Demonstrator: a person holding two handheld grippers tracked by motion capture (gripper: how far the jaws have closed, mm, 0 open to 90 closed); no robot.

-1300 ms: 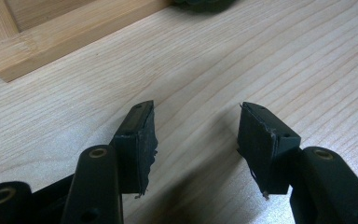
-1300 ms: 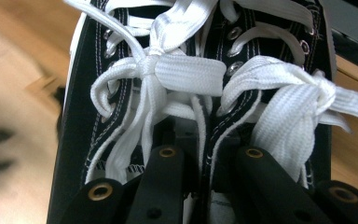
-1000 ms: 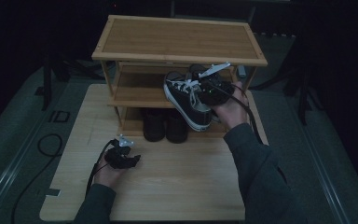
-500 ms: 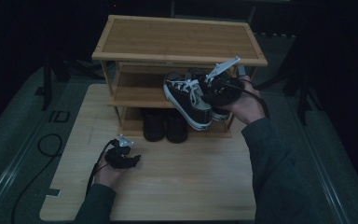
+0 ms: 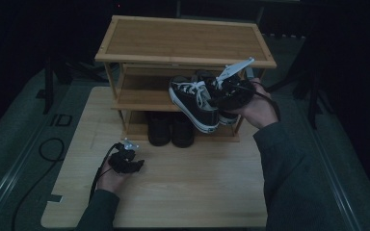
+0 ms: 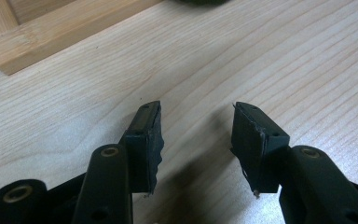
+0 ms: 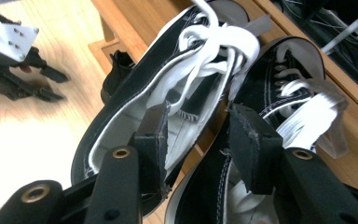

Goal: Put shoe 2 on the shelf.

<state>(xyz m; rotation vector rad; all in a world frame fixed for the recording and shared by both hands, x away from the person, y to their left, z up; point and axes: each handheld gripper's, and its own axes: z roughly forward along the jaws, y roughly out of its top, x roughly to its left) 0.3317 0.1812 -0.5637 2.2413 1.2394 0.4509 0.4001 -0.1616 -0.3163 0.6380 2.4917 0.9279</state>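
Black-and-white sneakers [image 5: 200,98], gripped as a pair at their inner collars by the right gripper [image 5: 221,91], were held toes-leftward before the rack's middle shelf [image 5: 139,94]; the left gripper [image 6: 196,135], half-open after closing slightly, rested empty on the bench [image 5: 197,178].

The high view is dim and underexposed, black toward its upper corners, while both gripper views are brightly and evenly lit, with blur at the upper left of the right gripper view.

Canvas sneakers [image 5: 195,102], matt wooden rack [image 5: 183,41]
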